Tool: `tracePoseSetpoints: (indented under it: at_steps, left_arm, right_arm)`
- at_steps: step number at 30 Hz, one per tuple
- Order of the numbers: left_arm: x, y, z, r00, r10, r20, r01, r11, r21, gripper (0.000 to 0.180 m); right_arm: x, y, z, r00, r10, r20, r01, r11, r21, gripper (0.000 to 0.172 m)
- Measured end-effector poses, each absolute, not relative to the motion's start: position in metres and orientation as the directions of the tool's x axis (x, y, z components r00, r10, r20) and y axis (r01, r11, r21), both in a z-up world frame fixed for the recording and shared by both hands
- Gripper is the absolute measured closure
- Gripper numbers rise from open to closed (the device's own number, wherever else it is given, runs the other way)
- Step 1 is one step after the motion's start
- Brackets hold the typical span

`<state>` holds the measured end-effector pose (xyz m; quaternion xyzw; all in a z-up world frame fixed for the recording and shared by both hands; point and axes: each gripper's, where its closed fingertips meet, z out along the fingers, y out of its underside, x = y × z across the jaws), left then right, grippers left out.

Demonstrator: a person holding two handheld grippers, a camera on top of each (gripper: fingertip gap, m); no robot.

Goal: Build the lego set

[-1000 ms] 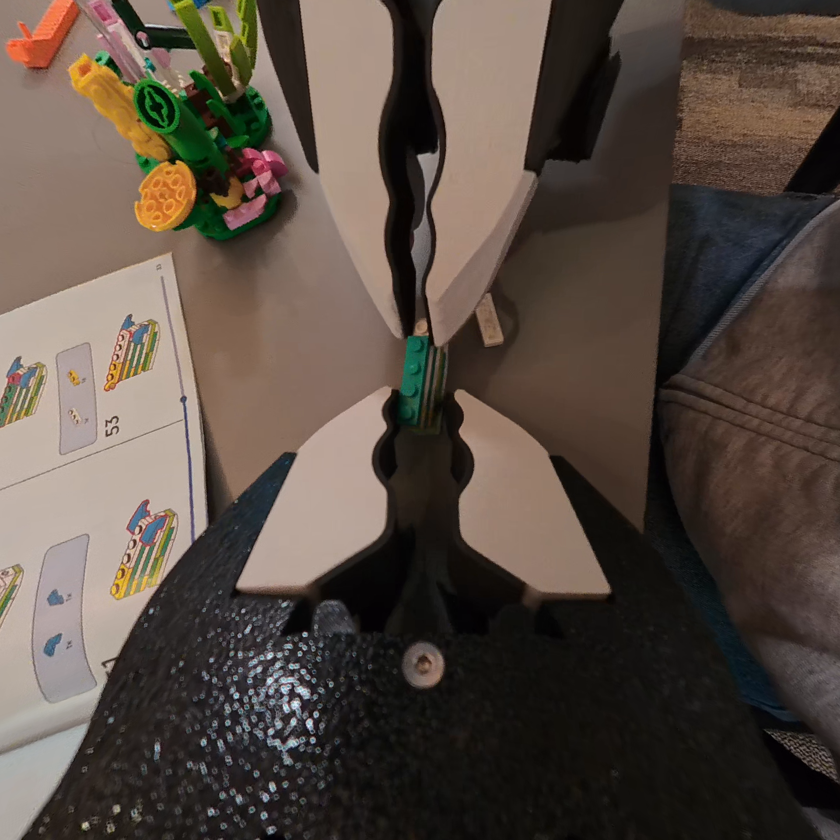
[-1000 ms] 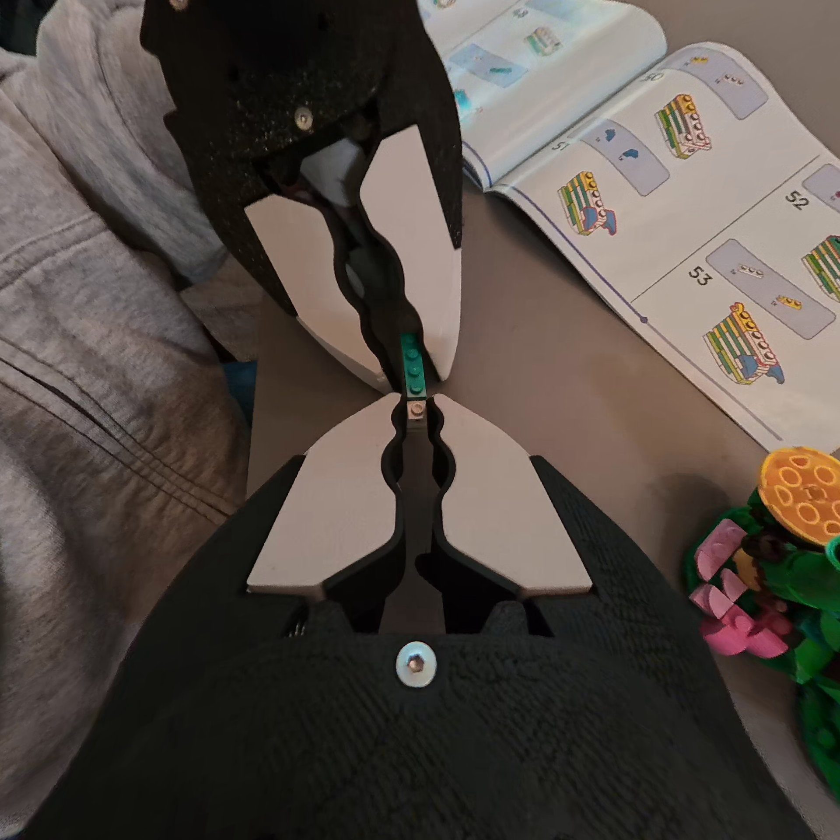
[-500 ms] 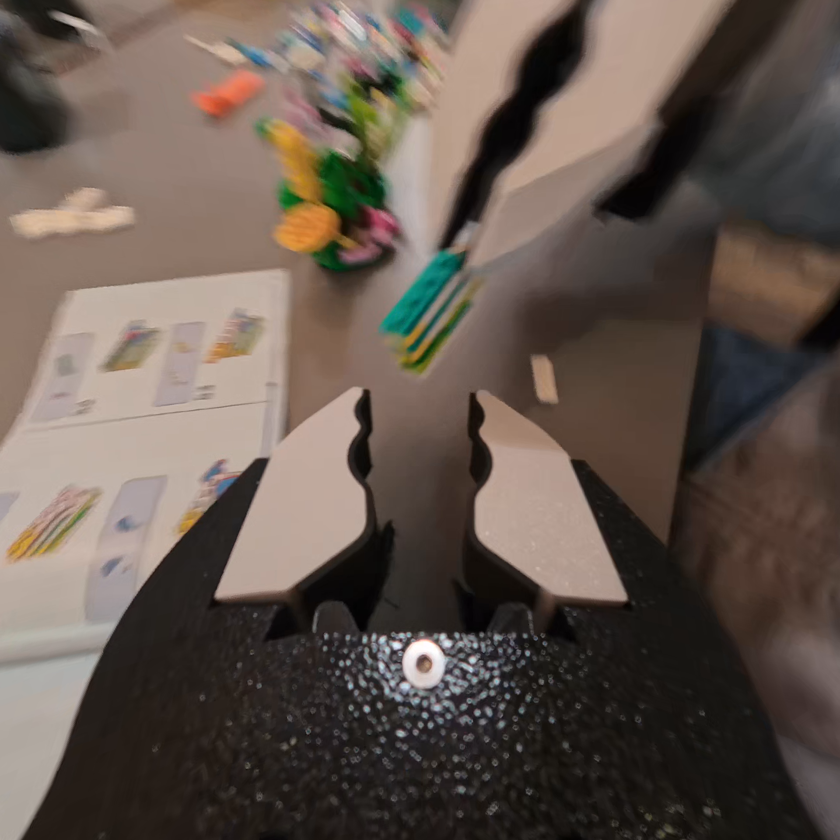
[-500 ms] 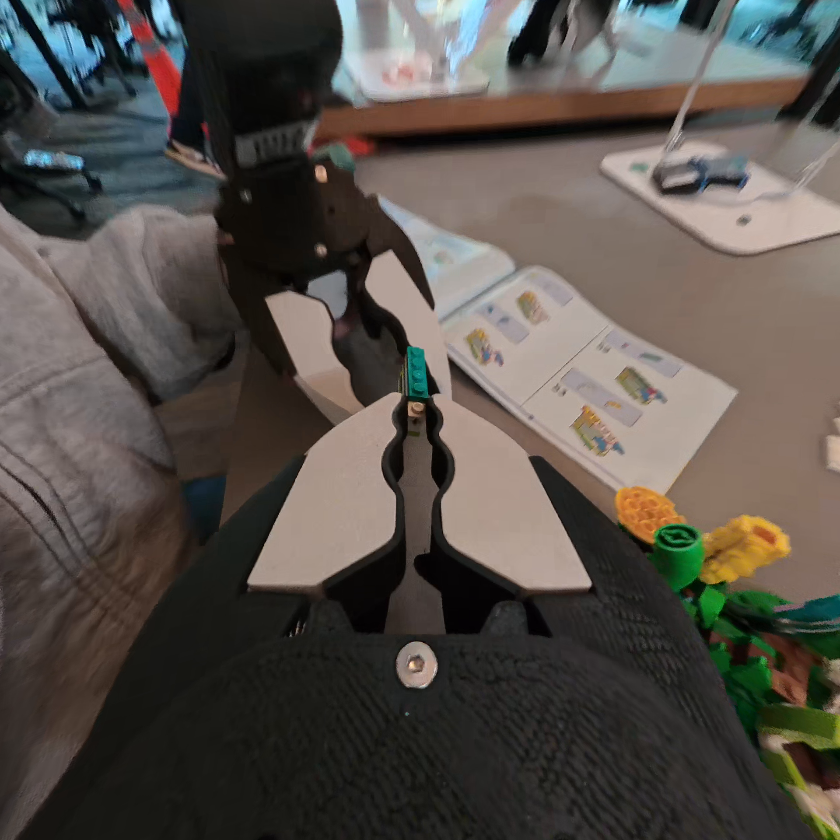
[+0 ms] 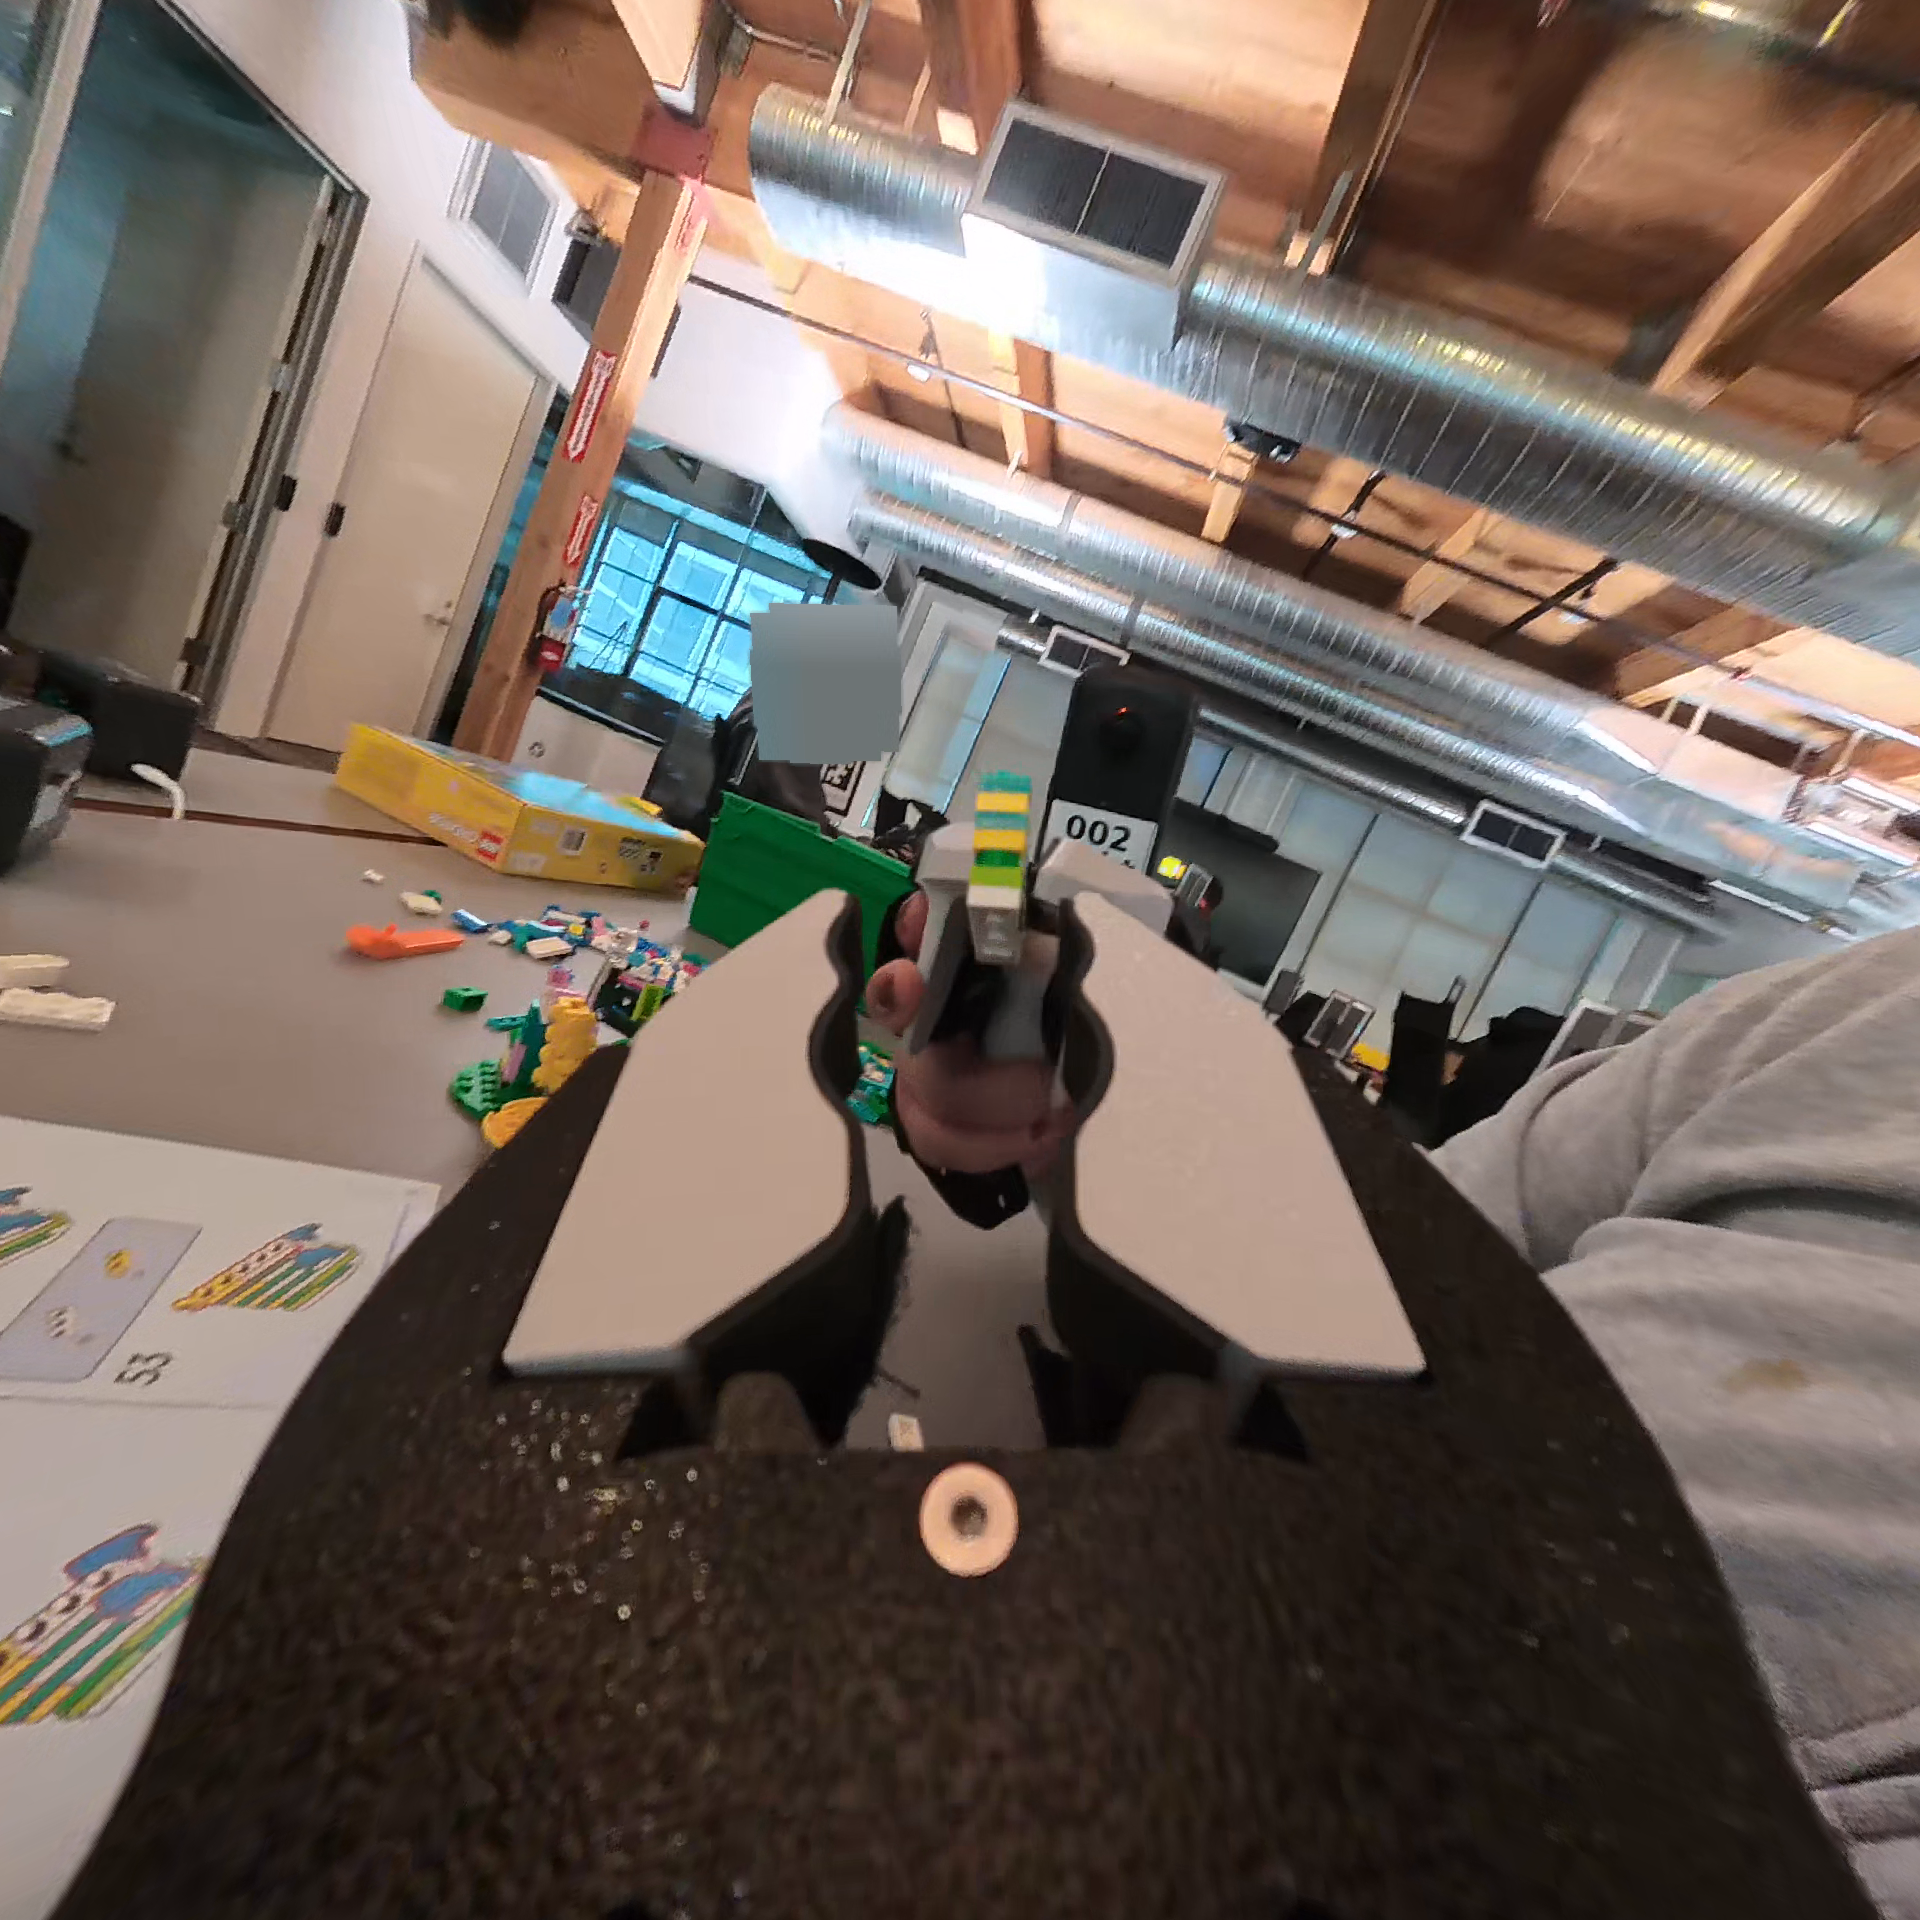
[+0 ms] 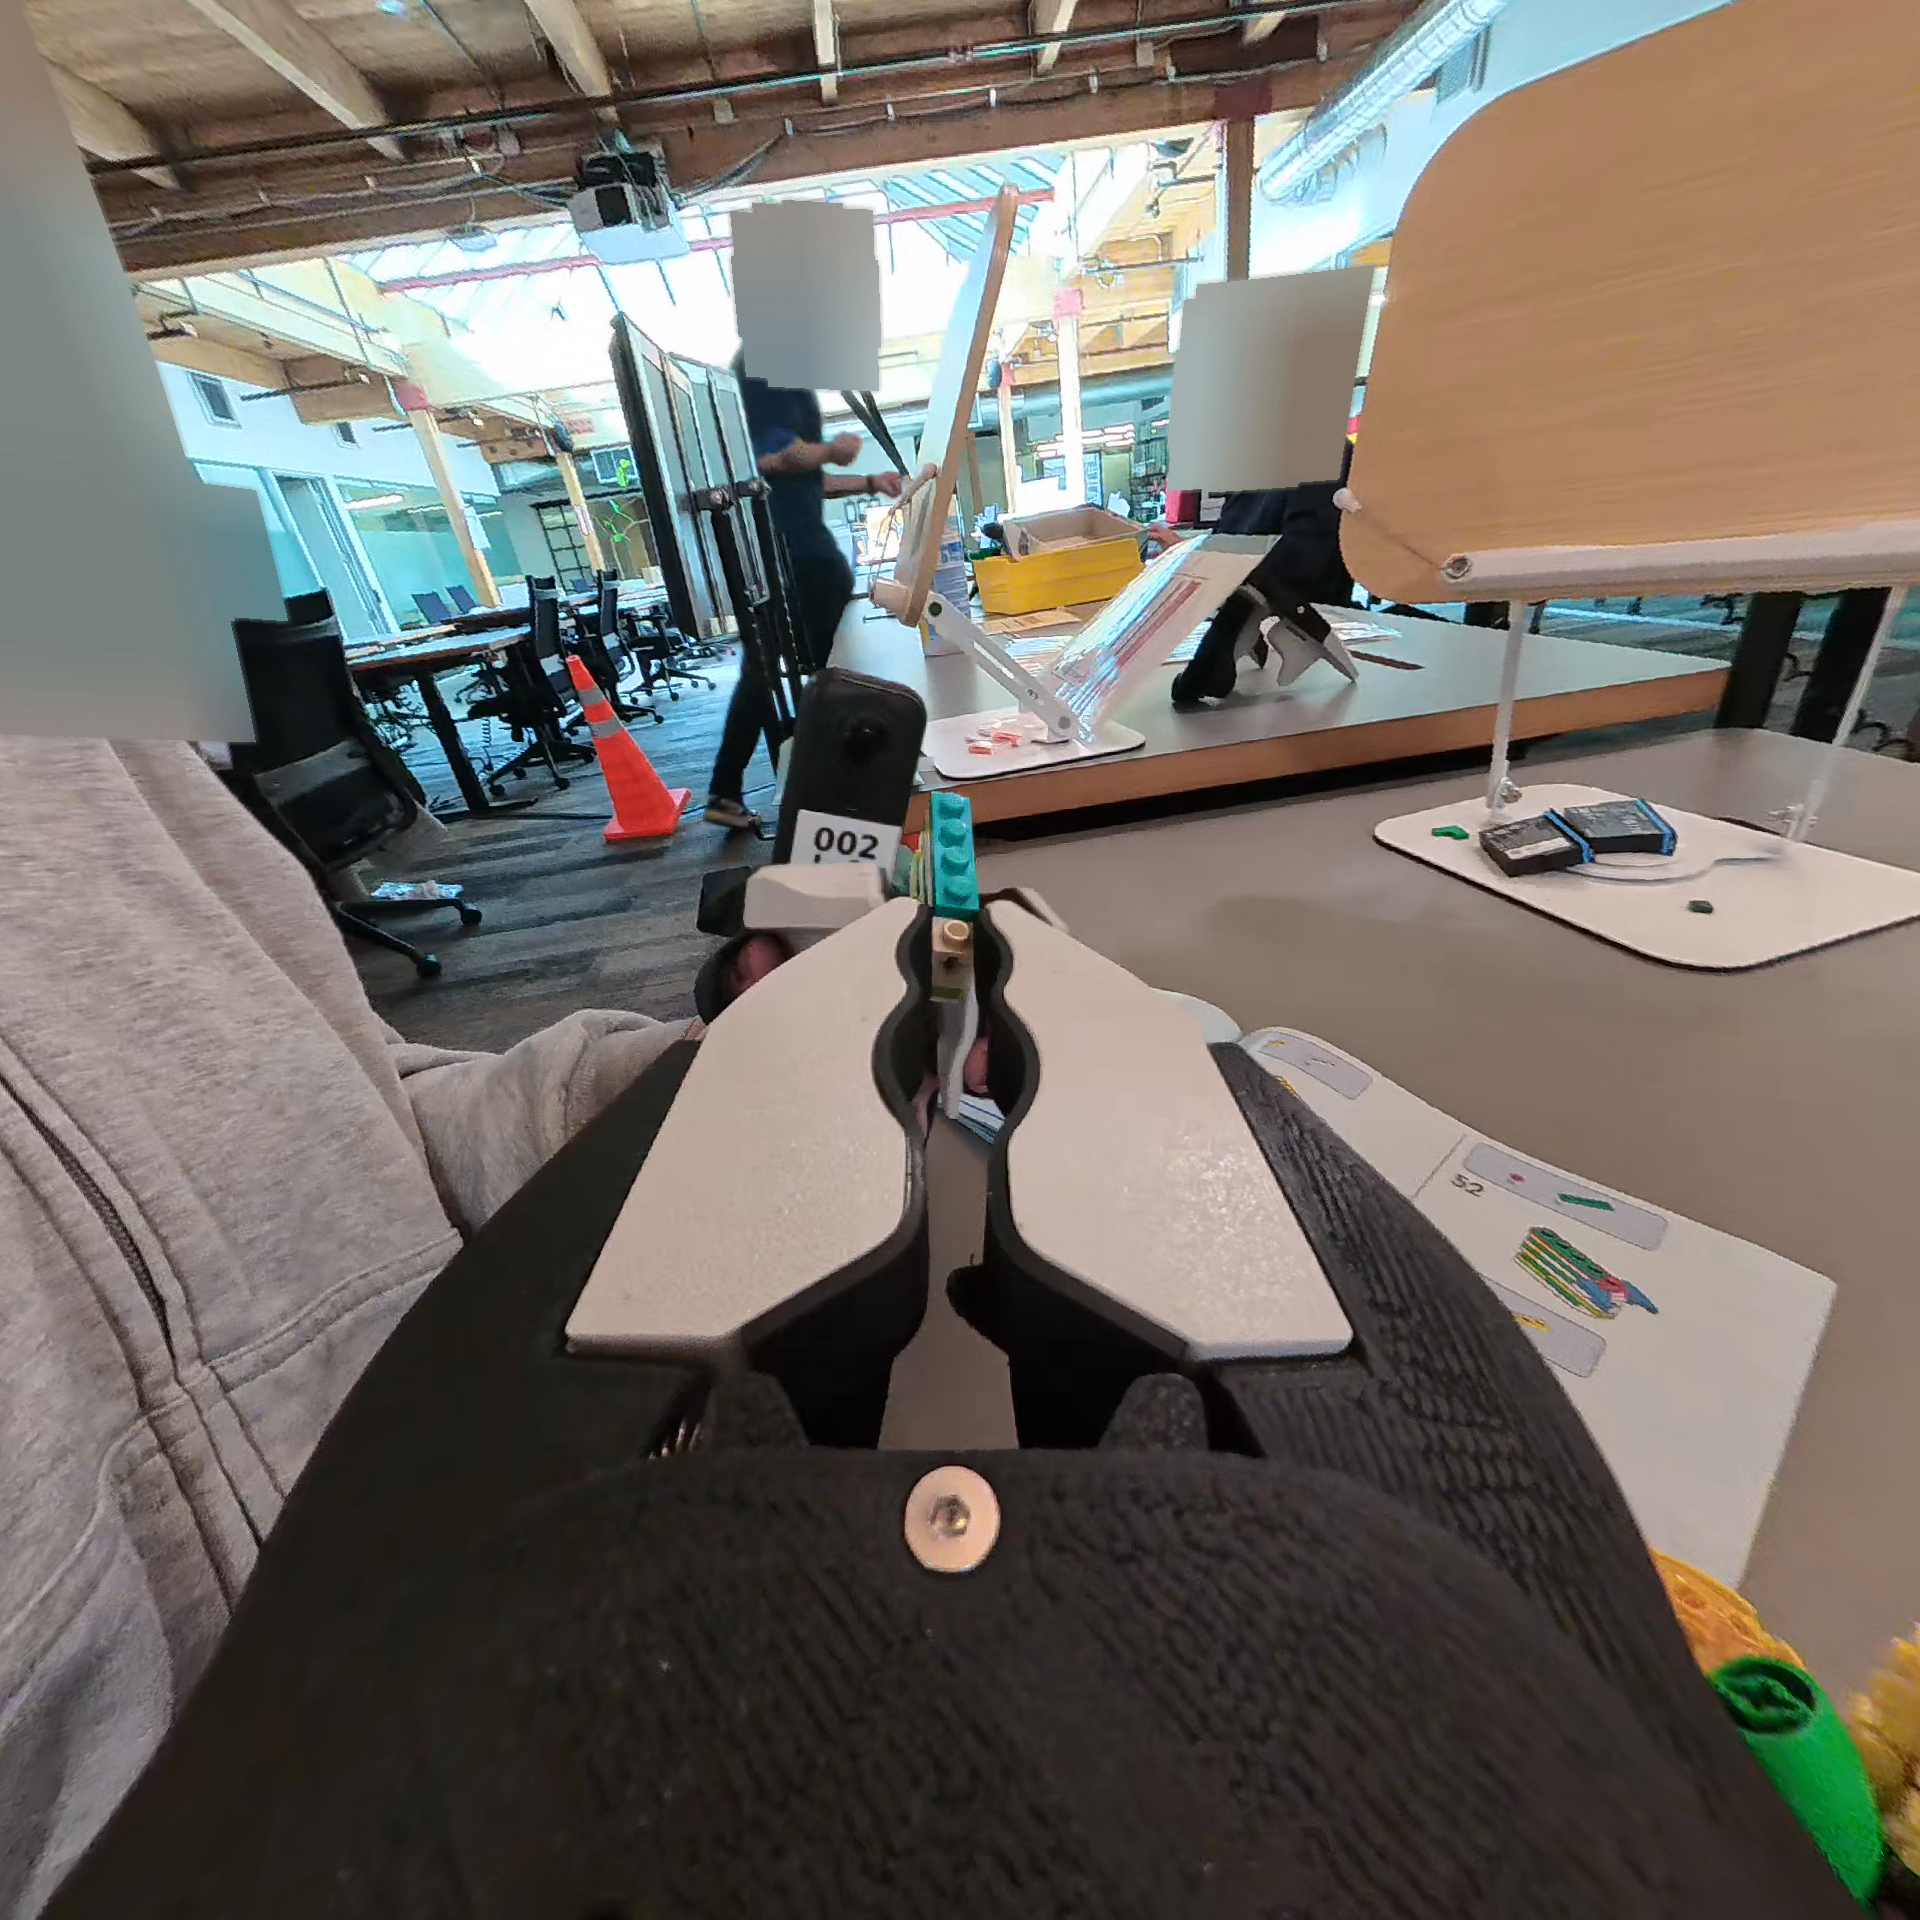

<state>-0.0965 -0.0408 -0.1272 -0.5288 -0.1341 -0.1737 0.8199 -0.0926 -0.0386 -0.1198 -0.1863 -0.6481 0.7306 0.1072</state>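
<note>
Left gripper point(image 5: 961, 914): jaws stand wide apart with nothing between them, raised above the table and pointing at the other gripper.
Right gripper point(image 6: 951, 920): jaws nearly closed, pads pressed on the lower end of a striped brick stack point(image 6: 951, 862); the stack stands up out of the fingertips, teal studs facing this camera.
Brick stack from the left view: its teal, yellow, green and white layers point(image 5: 1000, 842) show between the right gripper's fingers point(image 5: 940, 925), just beyond the left fingertips.
Table point(image 5: 229, 935): loose bricks point(image 5: 561, 930), a flower model point(image 5: 540, 1049), a yellow box point(image 5: 509, 805).
Instruction booklet point(image 6: 1538, 1236): open, beside the right gripper.
</note>
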Motion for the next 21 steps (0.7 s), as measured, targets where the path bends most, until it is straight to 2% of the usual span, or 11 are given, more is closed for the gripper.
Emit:
tracePoseSetpoints:
  at_steps: [1,3,7,11,14,16,18,21]
  left_arm:
    - [-0.096,-0.041,-0.127,0.9,-0.157,0.406,0.434,0.384,-0.815,0.148]
    - [-0.092,-0.043,-0.123,0.907,-0.183,0.38,0.422,0.401,-0.813,0.171]
    - [-0.091,-0.044,-0.124,0.925,-0.16,0.344,0.379,0.402,-0.833,0.172]
    - [-0.102,-0.055,-0.122,0.953,-0.058,0.297,0.289,0.464,-0.837,0.173]
    - [-0.104,-0.059,-0.122,0.975,0.021,0.22,0.184,0.473,-0.861,0.173]
    - [-0.102,-0.056,-0.123,0.982,0.047,0.184,0.141,0.471,-0.871,0.173]
    - [-0.1,-0.05,-0.128,0.984,0.07,0.164,0.115,0.455,-0.883,0.173]
    - [-0.099,-0.037,-0.139,0.984,0.103,0.144,0.089,0.413,-0.906,0.172]
  right_arm:
    - [-0.092,-0.041,-0.12,-0.909,0.394,-0.135,0.087,-0.138,-0.987,0.166]
    - [-0.092,-0.043,-0.122,-0.909,0.393,-0.136,0.088,-0.138,-0.987,0.166]
    - [-0.091,-0.043,-0.124,-0.91,0.404,-0.091,0.045,-0.122,-0.992,0.165]
    - [-0.105,-0.027,-0.139,-0.799,0.586,0.135,-0.138,0.038,-0.99,0.142]
    - [-0.115,0.011,-0.145,-0.578,0.753,0.313,-0.289,0.17,-0.942,0.144]
    - [-0.114,0.034,-0.152,-0.451,0.787,0.421,-0.35,0.278,-0.894,0.146]
    - [-0.111,0.044,-0.163,-0.399,0.765,0.505,-0.363,0.374,-0.853,0.146]
    - [-0.107,0.052,-0.177,-0.379,0.755,0.536,-0.368,0.409,-0.835,0.147]
